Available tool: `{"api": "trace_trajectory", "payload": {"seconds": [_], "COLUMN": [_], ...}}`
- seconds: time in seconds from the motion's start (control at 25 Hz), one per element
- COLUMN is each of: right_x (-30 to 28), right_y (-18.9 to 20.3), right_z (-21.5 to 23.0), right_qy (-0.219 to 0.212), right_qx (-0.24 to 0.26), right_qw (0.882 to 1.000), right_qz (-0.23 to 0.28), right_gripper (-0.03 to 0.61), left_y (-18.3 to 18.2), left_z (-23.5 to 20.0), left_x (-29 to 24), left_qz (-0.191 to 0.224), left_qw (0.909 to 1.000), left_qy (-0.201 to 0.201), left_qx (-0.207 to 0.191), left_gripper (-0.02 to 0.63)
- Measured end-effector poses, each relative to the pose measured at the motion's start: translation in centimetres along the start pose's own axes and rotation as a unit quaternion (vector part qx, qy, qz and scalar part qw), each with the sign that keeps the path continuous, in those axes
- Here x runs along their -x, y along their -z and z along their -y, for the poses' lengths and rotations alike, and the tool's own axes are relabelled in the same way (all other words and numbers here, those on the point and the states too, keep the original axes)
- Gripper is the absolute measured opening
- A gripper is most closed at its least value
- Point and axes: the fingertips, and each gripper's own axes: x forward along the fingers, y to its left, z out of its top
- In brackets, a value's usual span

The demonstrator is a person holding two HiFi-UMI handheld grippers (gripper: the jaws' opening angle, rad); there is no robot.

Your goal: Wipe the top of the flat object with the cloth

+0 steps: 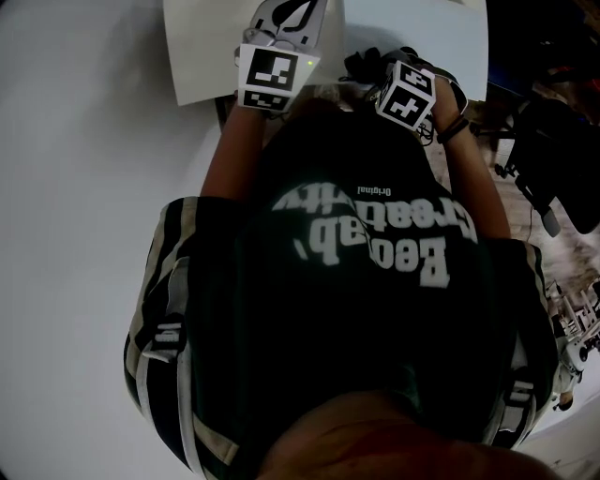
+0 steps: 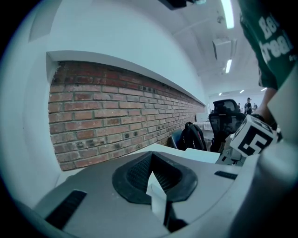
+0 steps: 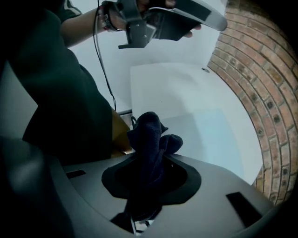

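Note:
In the head view my left gripper (image 1: 286,19) reaches onto a white flat sheet (image 1: 202,52) at the top of the frame. In the left gripper view that gripper (image 2: 156,188) is shut on a thin white edge of the sheet (image 2: 155,191). My right gripper (image 1: 375,67) is beside it on the right, close to my chest. In its own view the right gripper (image 3: 149,155) is shut on a bunched dark cloth (image 3: 151,139), which sticks up past the jaws. The white sheet (image 3: 172,86) lies beyond the cloth, with the left gripper (image 3: 153,21) above it.
A pale blue panel (image 3: 214,135) lies beside the white sheet, with a brick wall (image 3: 260,88) just past it. My torso in a dark green shirt (image 1: 356,281) fills most of the head view. Office chairs (image 2: 223,118) stand further back; stands and cables (image 1: 553,197) are at the right.

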Motion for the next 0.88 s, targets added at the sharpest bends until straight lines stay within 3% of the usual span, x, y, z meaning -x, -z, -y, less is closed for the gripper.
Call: {"api": "trace_trajectory", "payload": {"seconds": [0.16, 0.28, 0.4, 0.56, 0.72, 0.88], "right_x": [0.6, 2.0, 3.5, 2.9, 1.6, 1.1], "right_y": [-0.1, 0.2, 0.3, 0.4, 1.3, 2.5], "right_z": [0.8, 6.3, 12.6, 19.3, 21.4, 18.2], "right_qy": [0.015, 0.093, 0.174, 0.222, 0.217, 0.165], "right_qx": [0.008, -0.014, -0.044, -0.051, -0.034, -0.020], "right_qw": [1.000, 0.995, 0.983, 0.974, 0.976, 0.986], "right_qz": [0.009, 0.019, 0.026, 0.018, -0.001, 0.009], "right_gripper": [0.092, 0.094, 0.094, 0.094, 0.092, 0.092], "left_y": [-0.4, -0.8, -0.5, 0.2, 0.5, 0.5], "left_z": [0.7, 0.9, 0.8, 0.9, 1.3, 1.9], "left_x": [-0.2, -0.4, -0.2, -0.2, -0.9, -2.2], "left_qz": [-0.001, -0.001, -0.005, -0.012, -0.023, -0.031], "left_qw": [1.0000, 1.0000, 1.0000, 0.9998, 0.9994, 0.9990], "left_qy": [0.007, 0.007, 0.001, -0.012, -0.024, -0.027], "left_qx": [-0.004, -0.005, -0.001, 0.006, 0.013, 0.018], "left_gripper": [-0.005, -0.005, -0.005, -0.005, -0.005, -0.005]}}
